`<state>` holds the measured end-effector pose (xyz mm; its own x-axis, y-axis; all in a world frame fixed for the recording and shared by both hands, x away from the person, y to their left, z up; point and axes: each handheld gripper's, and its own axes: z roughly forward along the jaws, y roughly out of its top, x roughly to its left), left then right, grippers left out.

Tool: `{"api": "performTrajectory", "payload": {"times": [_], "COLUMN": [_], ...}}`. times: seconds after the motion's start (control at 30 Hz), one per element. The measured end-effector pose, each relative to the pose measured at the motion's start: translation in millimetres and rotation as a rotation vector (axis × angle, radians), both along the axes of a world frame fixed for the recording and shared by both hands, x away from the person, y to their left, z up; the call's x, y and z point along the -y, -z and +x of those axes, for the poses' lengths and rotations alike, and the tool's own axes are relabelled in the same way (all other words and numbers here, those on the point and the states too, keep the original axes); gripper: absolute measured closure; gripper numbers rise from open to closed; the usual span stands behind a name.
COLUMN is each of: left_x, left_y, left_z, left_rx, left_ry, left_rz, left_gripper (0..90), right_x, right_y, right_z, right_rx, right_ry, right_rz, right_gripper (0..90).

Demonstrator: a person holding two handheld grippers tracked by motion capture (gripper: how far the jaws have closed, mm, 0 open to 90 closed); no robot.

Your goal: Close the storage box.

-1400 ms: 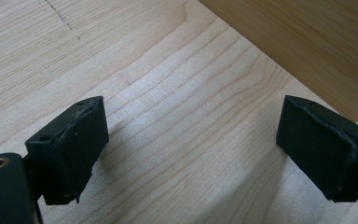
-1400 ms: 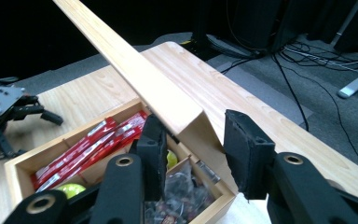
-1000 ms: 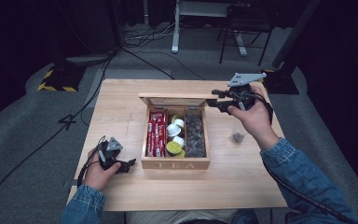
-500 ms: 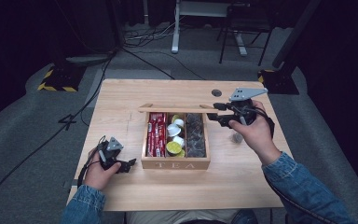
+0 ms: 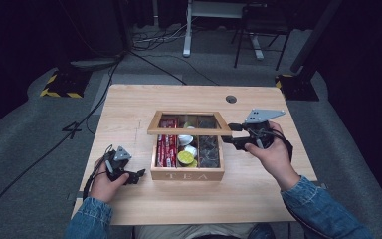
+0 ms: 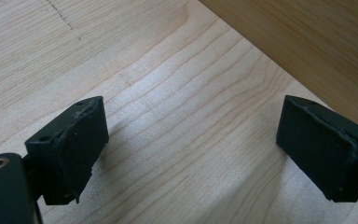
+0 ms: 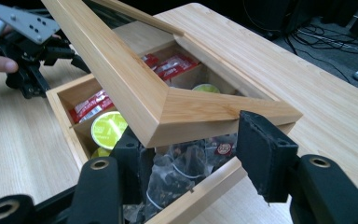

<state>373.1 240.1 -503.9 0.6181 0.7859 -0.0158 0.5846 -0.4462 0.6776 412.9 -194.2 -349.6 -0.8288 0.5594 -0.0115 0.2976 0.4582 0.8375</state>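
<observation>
The wooden tea box with three compartments sits mid-surface on the pale wooden surface, its glass-paned wooden lid half lowered over red sachets, round pods and dark tea bags. The right tongs, just right of the box, have been spreading; their pads flank the lid's corner, and contact is unclear. The left tongs rest spread on the surface, near left of the box.
</observation>
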Motion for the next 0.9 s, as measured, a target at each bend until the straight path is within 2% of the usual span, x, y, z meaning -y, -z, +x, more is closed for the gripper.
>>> {"api": "performTrajectory", "payload": {"times": [0.07,0.17,0.33,0.6,0.7,0.9], "left_x": [0.2,0.4,0.9,0.8,0.9,0.8], "left_y": [0.3,0.3,0.4,0.1,0.2,0.1], "left_z": [0.0,0.0,-0.1,0.1,0.1,0.1], "left_rx": [0.002,0.003,0.003,0.002,0.002,0.001], "left_ry": [-0.002,-0.002,-0.007,-0.003,-0.003,-0.003], "left_rz": [-0.003,-0.004,-0.005,-0.002,-0.002,-0.002], "left_gripper": [9.4,9.4,9.4,9.4,9.4,9.4], "right_x": [0.0,1.1,0.5,0.3,-0.7,-1.2], "right_y": [7.0,14.6,23.6,35.7,43.3,55.5], "right_z": [-4.9,-8.7,-15.6,-21.8,-25.9,-30.4], "right_rx": [0.018,0.014,0.036,0.039,0.048,0.035], "right_ry": [-0.006,-0.008,-0.004,-0.004,-0.002,-0.003], "right_rz": [-0.010,-0.004,-0.020,-0.024,-0.045,-0.055], "right_gripper": [46.0,44.7,45.0,45.1,45.2,45.5]}}
